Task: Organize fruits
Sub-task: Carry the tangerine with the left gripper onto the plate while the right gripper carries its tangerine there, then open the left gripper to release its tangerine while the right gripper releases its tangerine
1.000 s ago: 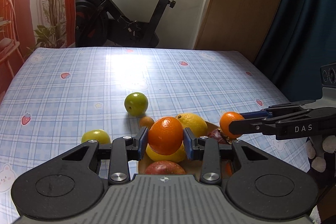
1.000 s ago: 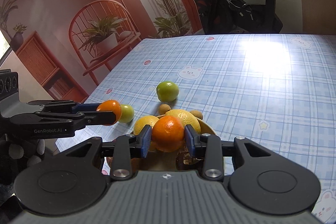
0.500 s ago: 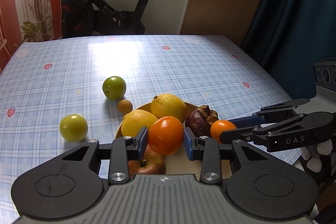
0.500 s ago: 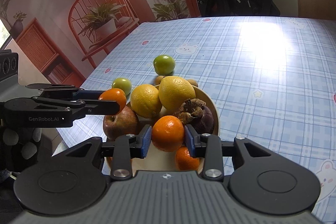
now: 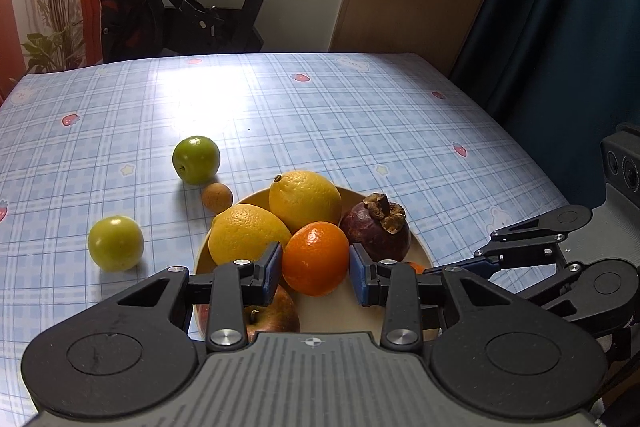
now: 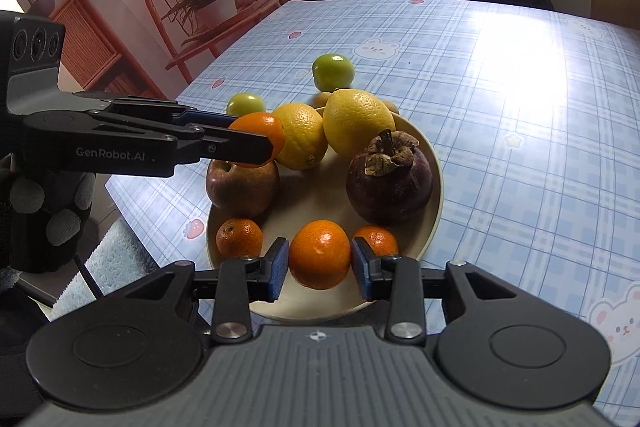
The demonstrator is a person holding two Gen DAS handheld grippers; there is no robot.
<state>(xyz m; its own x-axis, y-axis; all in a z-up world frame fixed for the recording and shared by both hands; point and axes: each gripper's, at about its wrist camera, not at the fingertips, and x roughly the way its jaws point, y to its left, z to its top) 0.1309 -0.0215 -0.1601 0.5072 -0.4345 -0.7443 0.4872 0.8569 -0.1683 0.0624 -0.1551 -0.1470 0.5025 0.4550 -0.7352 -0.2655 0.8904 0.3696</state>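
Observation:
A cream plate (image 6: 434,163) holds two lemons (image 6: 356,121), a mangosteen (image 6: 390,179), a red apple (image 6: 242,185) and two small tangerines (image 6: 239,237). My left gripper (image 5: 316,269) is shut on a tangerine (image 5: 316,259) above the plate's near side, over the apple (image 5: 272,313). My right gripper (image 6: 320,265) is shut on another tangerine (image 6: 320,253) above the plate's front rim. In the right wrist view the left gripper (image 6: 256,139) reaches in from the left with its tangerine (image 6: 260,129).
Two green apples (image 5: 196,159) (image 5: 115,243) and a small brown fruit (image 5: 217,197) lie on the blue checked tablecloth (image 5: 360,115) left of and behind the plate (image 5: 360,197). An exercise bike stands behind the table. The table edge runs close on the right.
Both grippers have lifted and pulled back with their tangerines, so the whole plate now shows below them. Both stay shut on their fruit.

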